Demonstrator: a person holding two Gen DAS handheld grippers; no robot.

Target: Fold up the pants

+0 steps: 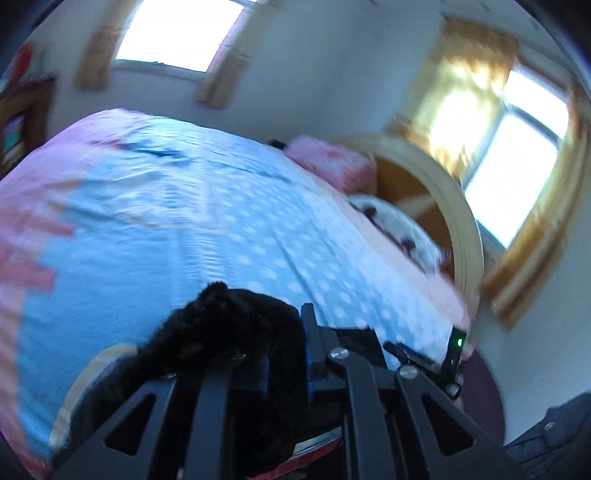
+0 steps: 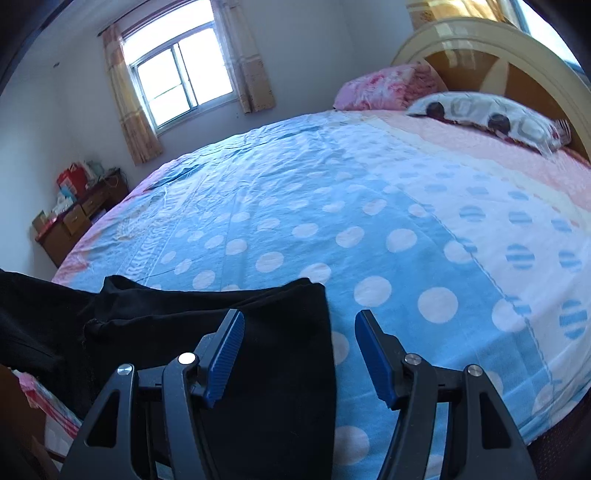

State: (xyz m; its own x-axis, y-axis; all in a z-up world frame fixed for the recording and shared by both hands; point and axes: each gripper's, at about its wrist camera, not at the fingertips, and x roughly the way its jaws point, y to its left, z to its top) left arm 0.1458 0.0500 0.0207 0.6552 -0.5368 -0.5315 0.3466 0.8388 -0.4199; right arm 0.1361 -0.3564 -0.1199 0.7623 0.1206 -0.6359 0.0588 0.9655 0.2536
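Black pants (image 2: 207,325) lying soft and limp at near left edge of bed (image 2: 369,206), part draped off. Left gripper (image 1: 286,354) clamped on a bunched fold, lifted. Right gripper (image 2: 299,354) wide open, empty, above the right hem. Light, floppy cloth; best pinched at hem corners.

Daylight pours in through the windows (image 1: 177,33), which are blown out to white glare. The left wrist view is smeared by motion blur across the bedspread (image 1: 184,221) and the sunlit curtain (image 1: 469,96). The right wrist view is sharp and evenly lit. Both bend strongly at dark fisheye edges; the black pants (image 2: 258,369) show little detail.
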